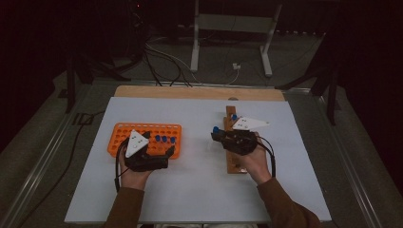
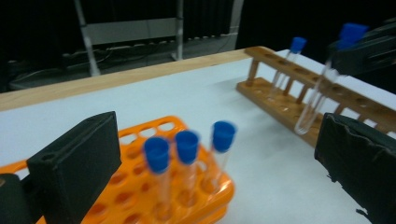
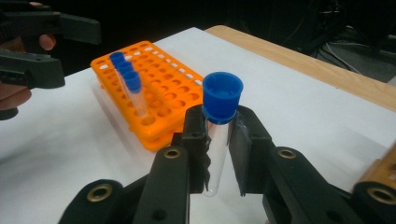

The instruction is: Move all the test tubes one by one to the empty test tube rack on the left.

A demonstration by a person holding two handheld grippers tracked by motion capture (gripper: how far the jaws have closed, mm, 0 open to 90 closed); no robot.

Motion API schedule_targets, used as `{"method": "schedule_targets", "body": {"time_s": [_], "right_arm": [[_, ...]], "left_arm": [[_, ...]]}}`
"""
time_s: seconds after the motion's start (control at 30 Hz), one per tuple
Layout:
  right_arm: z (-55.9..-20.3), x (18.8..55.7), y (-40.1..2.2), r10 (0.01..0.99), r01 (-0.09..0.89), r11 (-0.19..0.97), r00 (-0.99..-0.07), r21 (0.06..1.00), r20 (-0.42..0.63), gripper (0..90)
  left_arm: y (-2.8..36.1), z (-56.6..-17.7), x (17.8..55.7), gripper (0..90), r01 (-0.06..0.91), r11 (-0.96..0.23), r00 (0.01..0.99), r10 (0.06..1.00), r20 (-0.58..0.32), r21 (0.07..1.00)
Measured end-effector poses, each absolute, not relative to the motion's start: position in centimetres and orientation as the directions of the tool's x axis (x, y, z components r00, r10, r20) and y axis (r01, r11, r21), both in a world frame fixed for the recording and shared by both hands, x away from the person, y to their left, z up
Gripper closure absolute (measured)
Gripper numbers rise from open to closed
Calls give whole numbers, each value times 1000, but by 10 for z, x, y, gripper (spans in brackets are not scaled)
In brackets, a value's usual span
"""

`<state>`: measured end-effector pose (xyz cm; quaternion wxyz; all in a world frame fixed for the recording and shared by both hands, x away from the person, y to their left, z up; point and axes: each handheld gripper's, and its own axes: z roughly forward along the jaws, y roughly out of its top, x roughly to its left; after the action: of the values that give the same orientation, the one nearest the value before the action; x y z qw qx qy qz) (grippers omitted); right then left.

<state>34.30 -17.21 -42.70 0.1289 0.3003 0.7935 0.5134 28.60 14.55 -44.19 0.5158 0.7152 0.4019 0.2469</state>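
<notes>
From the high view, my right gripper [image 1: 217, 134] hangs over the right half of the bench [image 1: 199, 190], just left of the long brown wooden test-tube rack [image 1: 231, 142], pinching a clear glass test tube with a blue cap [image 1: 215, 129]; my left gripper [image 1: 159, 145] sits at the near edge of the orange plastic grid rack [image 1: 123, 133] toward the bench's left side. In the left gripper view my own jaws stand spread with nothing between them, three blue-capped tubes [image 2: 187, 154] upright in the orange rack's near corner, and the held tube hanging tilted beside the wooden rack, where one more capped tube [image 2: 292, 58] already stands. In the right gripper view the pads clamp the tube just under its cap, its lower end free. My worry: held that high and tilted, the tube could swing, miss a hole and strike the wooden rail, or slide down through the pads. Squeezing harder could crack the glass.
</notes>
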Motion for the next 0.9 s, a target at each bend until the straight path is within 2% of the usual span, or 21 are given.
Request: {"method": "schedule_targets", "body": {"time_s": [0.2, 0.33, 0.53, 0.77, 0.9], "right_arm": [[-426, 342, -158, 584, 343, 310, -805, 887, 107, 765], [-425, 341, -150, 572, 342, 317, -813, 884, 109, 765], [-423, 340, -143, 561, 344, 317, -820, 884, 118, 765], [-421, 338, -141, 551, 344, 311, -825, 886, 126, 765], [-421, 338, -140, 547, 341, 314, -828, 886, 124, 765]], "left_arm": [[119, -438, 288, 13, 312, -205, 612, 790, -31, 928], [103, -437, 290, 68, 297, -215, 630, 776, -22, 930], [82, -441, 292, 308, 269, -248, 683, 731, -3, 931], [65, -451, 299, 567, 284, -290, 707, 707, 4, 914], [60, -453, 302, 674, 282, -302, 705, 709, 17, 911]]}}
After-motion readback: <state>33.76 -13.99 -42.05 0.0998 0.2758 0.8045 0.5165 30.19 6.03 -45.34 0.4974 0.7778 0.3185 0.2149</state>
